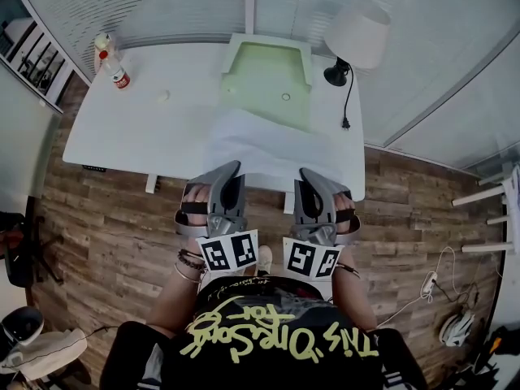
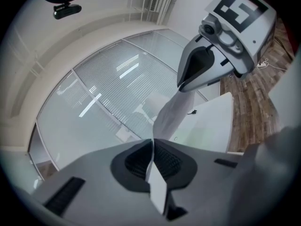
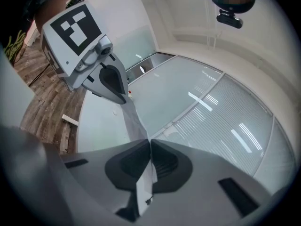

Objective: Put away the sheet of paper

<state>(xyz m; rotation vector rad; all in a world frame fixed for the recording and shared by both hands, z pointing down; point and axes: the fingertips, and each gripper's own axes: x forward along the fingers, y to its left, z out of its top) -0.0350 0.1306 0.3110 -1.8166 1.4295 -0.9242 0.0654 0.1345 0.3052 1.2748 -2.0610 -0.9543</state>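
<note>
Nearest us, our left gripper and right gripper each had their jaws pinched flat on the near edge of the sheet of paper. It stretched between them above the front edge of the white table. We judged the pickup done and the carry in hand. Further off lay a pale green tray, probably the destination. Next, both grippers needed to go forward together with the paper taut, then release over it.

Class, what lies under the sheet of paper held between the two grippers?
The white table lies under the sheet of paper; the green tray shows beyond its far edge. Anything on the table directly beneath is covered.
</note>
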